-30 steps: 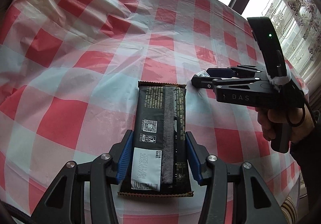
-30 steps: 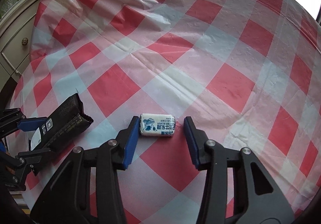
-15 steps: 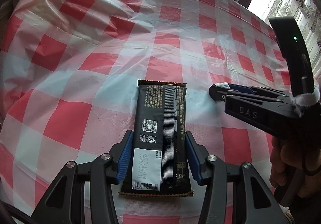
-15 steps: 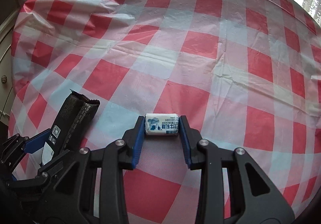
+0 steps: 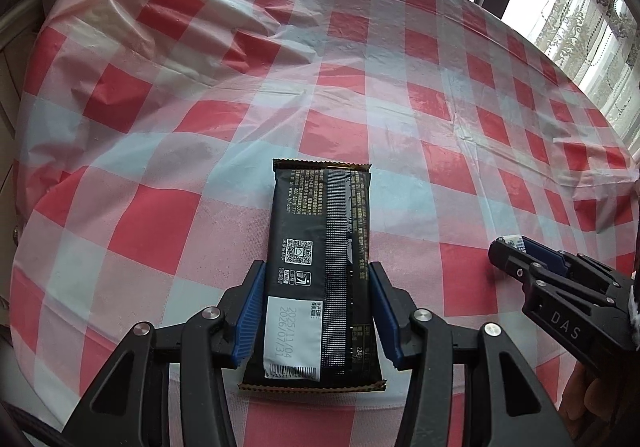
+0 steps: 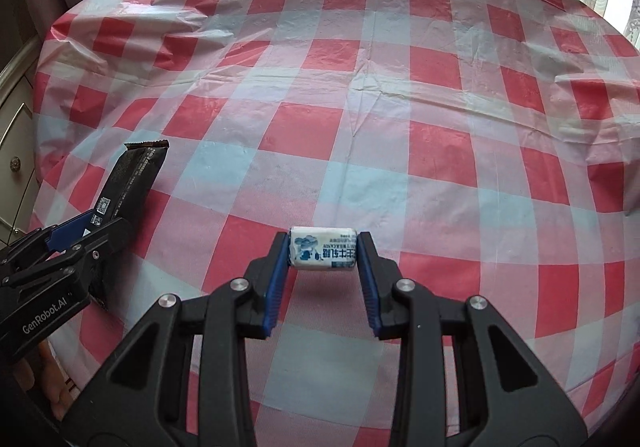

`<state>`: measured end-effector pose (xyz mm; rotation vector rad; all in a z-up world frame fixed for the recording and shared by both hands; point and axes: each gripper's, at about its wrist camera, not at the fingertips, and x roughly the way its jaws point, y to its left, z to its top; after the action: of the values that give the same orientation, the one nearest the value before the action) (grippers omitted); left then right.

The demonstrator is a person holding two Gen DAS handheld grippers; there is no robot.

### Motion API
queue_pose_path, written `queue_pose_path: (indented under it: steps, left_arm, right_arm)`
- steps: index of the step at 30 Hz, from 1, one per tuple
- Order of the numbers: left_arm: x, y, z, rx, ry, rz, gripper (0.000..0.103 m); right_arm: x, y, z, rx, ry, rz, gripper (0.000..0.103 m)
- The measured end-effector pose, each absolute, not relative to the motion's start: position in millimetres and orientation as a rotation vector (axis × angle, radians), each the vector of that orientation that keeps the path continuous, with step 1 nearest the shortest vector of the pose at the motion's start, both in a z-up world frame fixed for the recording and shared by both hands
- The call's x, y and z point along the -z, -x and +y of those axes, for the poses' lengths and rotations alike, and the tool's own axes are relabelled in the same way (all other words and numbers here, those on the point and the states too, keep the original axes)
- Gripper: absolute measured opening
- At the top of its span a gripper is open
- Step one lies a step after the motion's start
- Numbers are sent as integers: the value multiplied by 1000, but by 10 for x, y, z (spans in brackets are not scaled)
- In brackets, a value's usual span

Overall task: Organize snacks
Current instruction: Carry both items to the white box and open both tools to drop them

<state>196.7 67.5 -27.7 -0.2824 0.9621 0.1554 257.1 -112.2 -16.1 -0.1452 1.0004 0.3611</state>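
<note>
A black snack bar (image 5: 316, 207) with a white date label lies lengthwise between the blue pads of my left gripper (image 5: 317, 271), which is shut on its near half. In the right wrist view the same bar (image 6: 136, 171) sticks out of the left gripper (image 6: 104, 223) at the left edge. My right gripper (image 6: 323, 239) is shut on the ends of a small white candy with blue print (image 6: 324, 249); a shadow under it shows that it hangs just above the cloth. In the left wrist view the right gripper (image 5: 506, 247) sits low at the right, with a sliver of the candy (image 5: 514, 241) at its tip.
The round table carries a red-and-white checked plastic cloth (image 6: 400, 107), wrinkled at the far left (image 5: 240, 35). A cabinet with drawer knobs (image 6: 16, 163) stands left of the table. A window frame and lace curtain (image 5: 592, 27) are at the right.
The right gripper's jaws closed on the candy, then it rolled level and carried the candy away to the right of the left gripper. The left gripper kept hold of the bar.
</note>
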Motion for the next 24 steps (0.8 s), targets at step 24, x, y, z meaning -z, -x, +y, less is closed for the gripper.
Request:
queue_pose_path:
  steps: [24]
  left_arm:
    - [-169,-1369,-497,108,244,950,51]
  right_arm:
    - [-406,-1542,-2572,-152,30,910,38]
